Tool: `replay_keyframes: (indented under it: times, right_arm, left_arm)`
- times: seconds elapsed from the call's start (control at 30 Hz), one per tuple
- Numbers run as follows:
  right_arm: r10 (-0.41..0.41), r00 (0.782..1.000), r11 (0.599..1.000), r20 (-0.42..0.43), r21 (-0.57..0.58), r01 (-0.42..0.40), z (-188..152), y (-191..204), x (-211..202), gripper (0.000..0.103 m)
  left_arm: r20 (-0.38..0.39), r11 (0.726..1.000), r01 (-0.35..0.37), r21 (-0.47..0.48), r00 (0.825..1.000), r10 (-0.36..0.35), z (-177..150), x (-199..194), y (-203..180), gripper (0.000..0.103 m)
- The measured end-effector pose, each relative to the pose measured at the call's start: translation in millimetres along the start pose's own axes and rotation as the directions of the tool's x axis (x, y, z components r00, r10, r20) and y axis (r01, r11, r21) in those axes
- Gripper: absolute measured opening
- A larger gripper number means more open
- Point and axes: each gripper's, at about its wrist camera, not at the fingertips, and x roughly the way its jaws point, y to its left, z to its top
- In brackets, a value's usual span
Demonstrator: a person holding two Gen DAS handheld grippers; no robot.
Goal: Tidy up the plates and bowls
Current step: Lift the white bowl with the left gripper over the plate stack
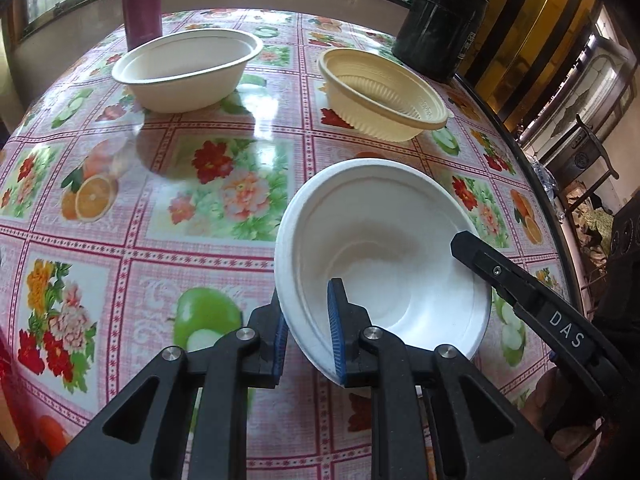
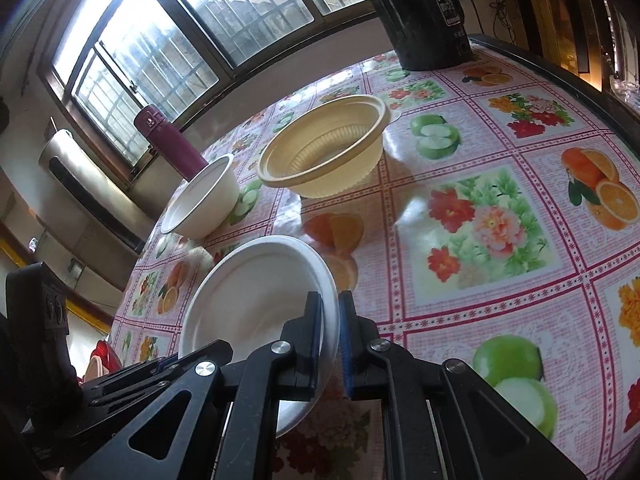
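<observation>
Here, the left gripper [image 1: 310, 334] is clamped on the near rim of the white bowl [image 1: 384, 256]; the right gripper [image 2: 330, 344] pinches the opposite rim, jaws nearly closed.

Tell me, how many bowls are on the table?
3. A white bowl is nearest, its rim pinched by the left gripper and right gripper. An off-white bowl sits far back by the maroon bottle. A ribbed yellow bowl sits near the black pot.
</observation>
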Motion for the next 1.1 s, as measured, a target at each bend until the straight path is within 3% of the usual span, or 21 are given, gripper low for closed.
replay_keyframes:
  times: [0.2, 0.43, 0.57, 0.67, 0.83, 0.97, 1.1]
  right_arm:
    - [0.02, 0.999, 1.0, -0.041, -0.016, -0.021, -31, 33, 4, 0.01]
    - [0.095, 0.99, 0.995, -0.101, -0.031, -0.098, -49, 75, -1, 0.009]
    - [0.132, 0.988, 0.983, -0.076, -0.115, -0.141, -53, 119, -19, 0.009]
    - [0.172, 0.984, 0.967, -0.05, -0.184, -0.178, -54, 153, -33, 0.009]
    - [0.252, 0.966, 0.928, -0.056, -0.268, -0.258, -59, 209, -37, 0.01]
    - [0.291, 0.95, 0.901, -0.115, -0.3, -0.312, -67, 251, -17, 0.011]
    - [0.31, 0.937, 0.874, -0.16, -0.342, -0.347, -81, 286, 2, 0.011]
  left_arm:
    - [0.0, 0.999, -0.036, -0.026, 0.999, 0.036, -20, -19, 28, 0.016]
    - [-0.033, 0.993, 0.0, -0.12, 0.999, -0.004, -45, -41, 72, 0.017]
    - [0.03, 0.988, 0.007, -0.156, 1.0, -0.003, -51, -77, 94, 0.017]
    - [0.111, 0.987, -0.018, -0.162, 0.993, 0.036, -54, -114, 110, 0.017]
    - [0.221, 0.975, -0.093, -0.2, 0.966, 0.137, -60, -165, 141, 0.017]
    - [0.24, 0.954, -0.153, -0.258, 0.946, 0.216, -71, -185, 176, 0.017]
    - [0.215, 0.932, -0.199, -0.303, 0.938, 0.27, -84, -186, 204, 0.017]
